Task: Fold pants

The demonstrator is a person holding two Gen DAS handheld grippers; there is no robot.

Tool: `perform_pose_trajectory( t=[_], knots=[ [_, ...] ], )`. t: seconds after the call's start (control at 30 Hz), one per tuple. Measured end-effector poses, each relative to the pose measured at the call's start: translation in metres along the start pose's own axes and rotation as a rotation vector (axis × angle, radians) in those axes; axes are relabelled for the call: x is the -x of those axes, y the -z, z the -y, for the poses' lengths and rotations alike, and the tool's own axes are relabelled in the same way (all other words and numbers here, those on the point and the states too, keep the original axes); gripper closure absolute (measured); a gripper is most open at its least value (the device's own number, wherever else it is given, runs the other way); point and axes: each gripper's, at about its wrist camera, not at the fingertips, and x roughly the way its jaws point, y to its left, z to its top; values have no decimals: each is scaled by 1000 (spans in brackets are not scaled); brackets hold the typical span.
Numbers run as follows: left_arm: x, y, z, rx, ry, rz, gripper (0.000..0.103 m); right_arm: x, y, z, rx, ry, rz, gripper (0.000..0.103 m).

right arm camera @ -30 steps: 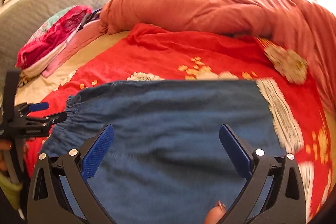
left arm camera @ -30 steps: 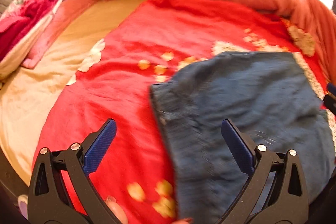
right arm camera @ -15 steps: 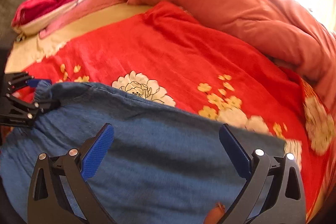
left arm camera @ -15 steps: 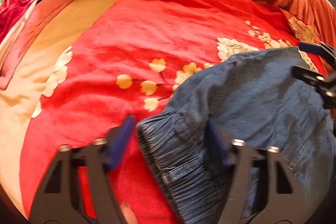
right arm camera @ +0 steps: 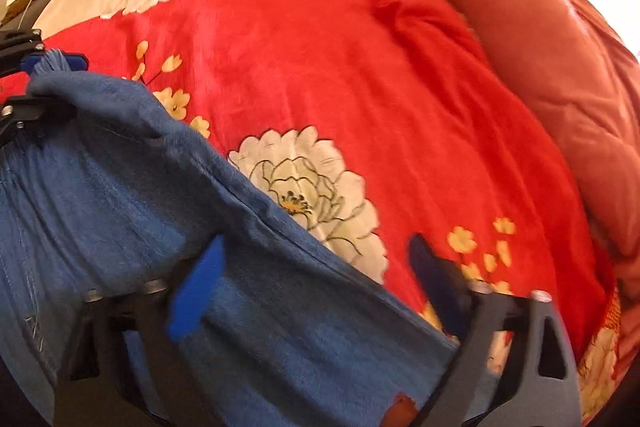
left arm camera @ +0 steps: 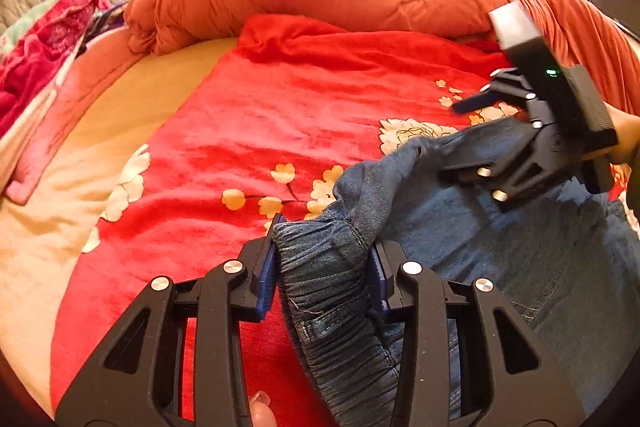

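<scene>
Fingers of the left gripper (left arm camera: 322,267) are closing on the gathered waistband of the pants (left arm camera: 500,267), and the blue pads already touch the bunched denim on both sides, so the hold is on or all but on. Fingers of the right gripper (right arm camera: 316,283) are closing too but stand well apart: one hangs over the denim, the other over the red flowered blanket (right arm camera: 340,67), with the long edge of the pants running between them and nothing pinched.

The pants lie on the blanket on the bed, spread mostly flat, with a ridge of cloth lifted between the two grippers. By my reading, folding has barely begun: no finished fold shows, and all the folds are left.

Both grippers point steeply down at the bed, the left at the waistband corner, the right further along the same edge. A fingertip shows beneath each gripper.
</scene>
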Motion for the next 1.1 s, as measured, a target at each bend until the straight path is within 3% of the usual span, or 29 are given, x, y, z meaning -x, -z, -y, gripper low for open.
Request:
perform_pose_trajectory(
  t=[0.07, 0.13, 0.23, 0.5, 0.8, 0.93, 1.1],
  knots=[
    [0, 3, 3, -17, -17, 0, 73, -2, -1, -5, -15, -34, 29, 63],
    [0, 4, 3, -18, -26, 6, 73, 1, 2, -12, -29, -49, 59, 82],
    [9, 3, 0, -3, -22, 42, 73, 14, 9, -28, -41, -13, 107, 94],
    [24, 4, 2, -15, -15, 98, 73, 95, 45, -29, -227, 36, 276, 97],
    [65, 10, 22, -51, 4, 171, 73, 162, 87, -58, -338, 41, 359, 97],
    [95, 26, 27, -43, 30, 209, 73, 187, 107, -82, -367, 19, 380, 97],
    [116, 60, 33, -7, 87, 160, 73, 210, 134, -119, -405, -19, 389, 97]
  ],
)
